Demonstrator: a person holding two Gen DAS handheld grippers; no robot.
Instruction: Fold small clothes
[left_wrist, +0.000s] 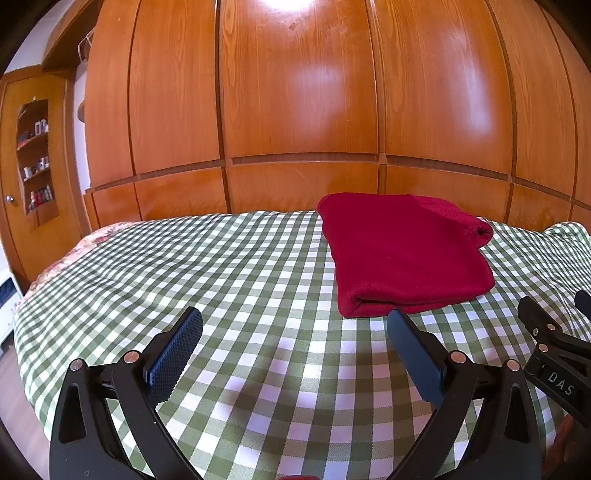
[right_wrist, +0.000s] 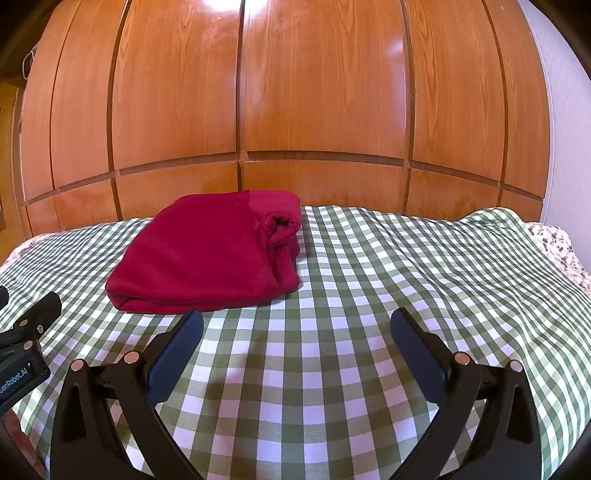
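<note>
Nearest the cameras, the left gripper (left_wrist: 295, 332) hangs low over the checked cloth (left_wrist: 229, 295) with its jaws spread wide and nothing between them, and the right gripper (right_wrist: 295, 332) beside it is the same: jaws apart, empty, only green-and-white squares showing in the gap. Neither touches fabric. Just past the fingertips lies the red garment (right_wrist: 199, 258), a small fleece-like piece resting flat on the bed about midway across, towards the far edge by the wooden wardrobe (right_wrist: 317, 92). It sits slightly to the right of the left gripper's line and to the left of the right one's. It is already doubled into a compact, roughly rectangular packet, with a rounded fold along its near edge and a rolled bit (a sleeve or cuff, hard to say which) tucked at its right end. Judging by that shape, the folding of this piece looks finished or nearly so; at most a tidying of that bulging end remains. No other unfolded clothes show on the bed in either view.
</note>
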